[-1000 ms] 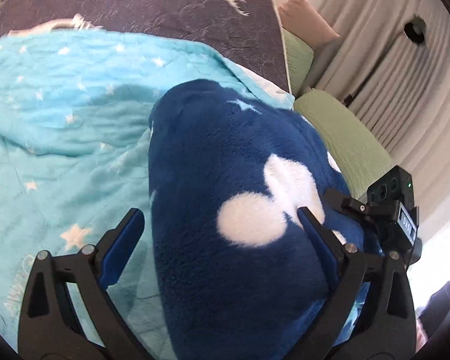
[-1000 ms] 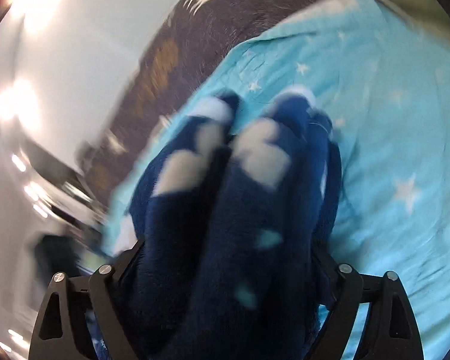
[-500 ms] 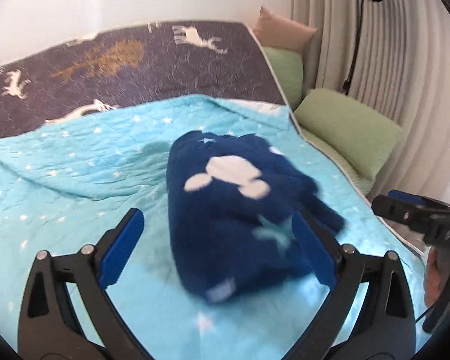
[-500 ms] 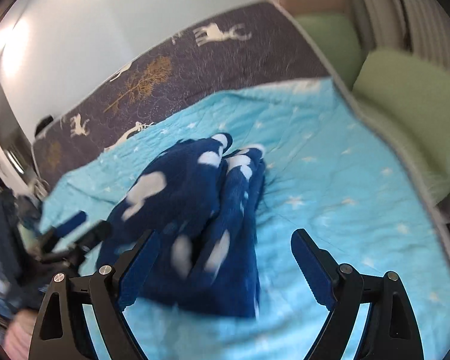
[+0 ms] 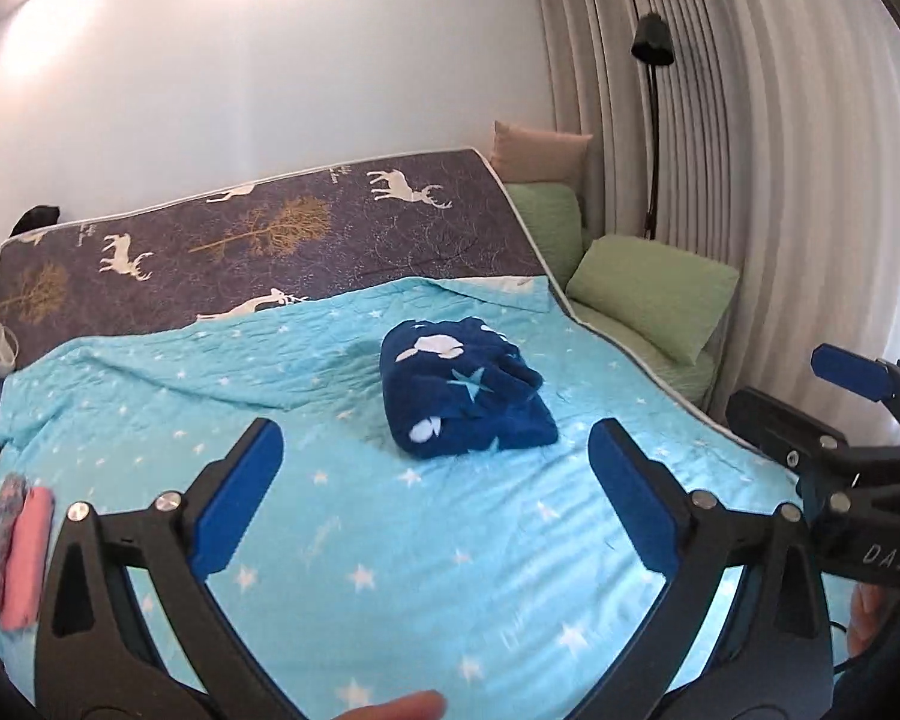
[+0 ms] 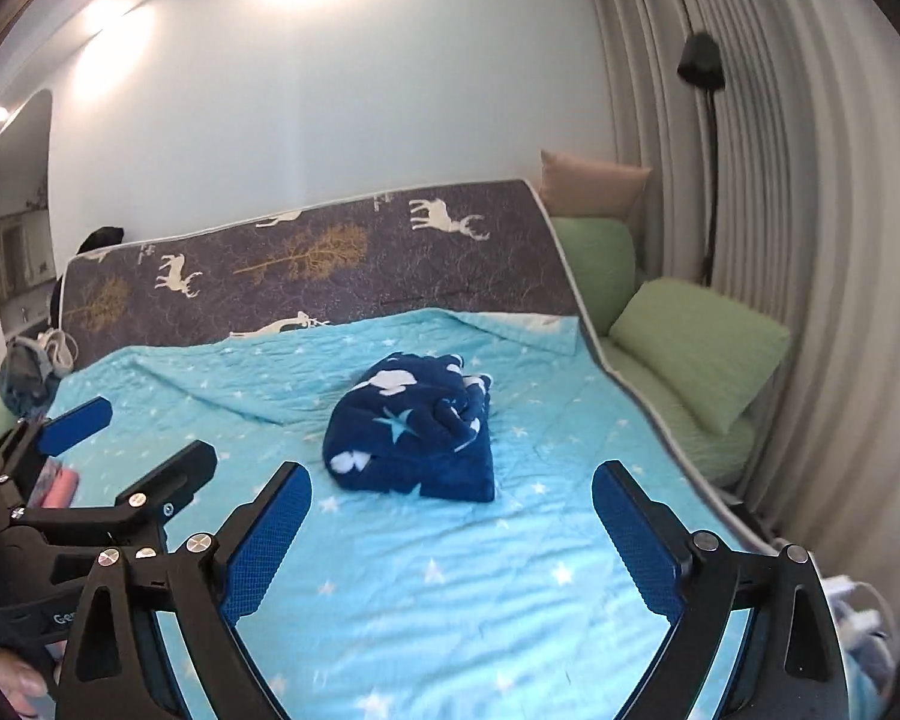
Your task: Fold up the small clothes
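Both hand-held grippers, left (image 5: pixel 435 498) and right (image 6: pixel 450 540), gaping empty, right's jaws just widening; folded navy fleece garment (image 5: pixel 465 396) lying at 12 o'clock on bed (image 5: pixel 150 396).

"DAS" on right hand-held gripper (image 5: pixel 858 414) body; "Ge…" cut off on left hand-held gripper (image 6: pixel 132 438).

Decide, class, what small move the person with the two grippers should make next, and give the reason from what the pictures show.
Probably carry the left gripper toward the folded pink and patterned pieces at the blanket's left edge, or toward another unfolded item. The navy fleece garment lies bundled mid-bed, apart from both grippers, and the right gripper has just been opening with nothing between its jaws, so this piece looks finished.
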`<state>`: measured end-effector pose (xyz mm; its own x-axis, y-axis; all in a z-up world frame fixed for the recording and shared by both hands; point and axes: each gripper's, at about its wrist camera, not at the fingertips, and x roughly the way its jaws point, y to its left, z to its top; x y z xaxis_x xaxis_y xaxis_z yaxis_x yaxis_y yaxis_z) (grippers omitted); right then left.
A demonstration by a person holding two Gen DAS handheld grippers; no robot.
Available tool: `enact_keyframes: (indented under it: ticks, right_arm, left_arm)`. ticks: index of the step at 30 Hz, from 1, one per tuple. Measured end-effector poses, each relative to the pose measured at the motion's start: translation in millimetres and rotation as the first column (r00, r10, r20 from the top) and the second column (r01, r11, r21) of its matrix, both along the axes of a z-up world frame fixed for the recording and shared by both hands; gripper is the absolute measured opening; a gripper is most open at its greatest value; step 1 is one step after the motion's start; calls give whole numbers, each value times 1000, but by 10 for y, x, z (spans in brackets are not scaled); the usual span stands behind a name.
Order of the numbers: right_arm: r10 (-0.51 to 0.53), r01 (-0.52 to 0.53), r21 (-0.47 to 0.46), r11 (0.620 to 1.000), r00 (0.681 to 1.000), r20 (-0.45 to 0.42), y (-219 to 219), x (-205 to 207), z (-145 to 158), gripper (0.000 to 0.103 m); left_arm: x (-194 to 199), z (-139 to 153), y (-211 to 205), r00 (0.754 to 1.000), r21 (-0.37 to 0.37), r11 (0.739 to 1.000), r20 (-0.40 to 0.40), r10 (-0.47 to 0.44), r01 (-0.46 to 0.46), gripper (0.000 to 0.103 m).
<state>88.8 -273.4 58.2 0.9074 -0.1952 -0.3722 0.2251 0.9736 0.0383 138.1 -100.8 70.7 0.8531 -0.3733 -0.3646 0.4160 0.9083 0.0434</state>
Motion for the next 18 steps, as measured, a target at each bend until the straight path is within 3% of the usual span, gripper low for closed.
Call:
enact_keyframes:
  ticks: [8, 14, 18]
  right_arm:
    - [2, -2, -26, 1000, 1000, -1, 382, -662, 83, 98]
    - [-3, 5, -45, 999, 1000, 28, 549, -1043, 215, 98]
    - [-31, 32, -30, 999, 999, 34, 566, -1191, 215, 99]
  left_arm:
    - [-639, 84, 362, 1000, -38, 999, -2, 10, -10, 101]
    - [-1016, 274, 493, 998, -38, 999, 54, 21, -19, 101]
    - [-1107, 225, 537, 1000, -46, 999, 13, 21, -21, 101]
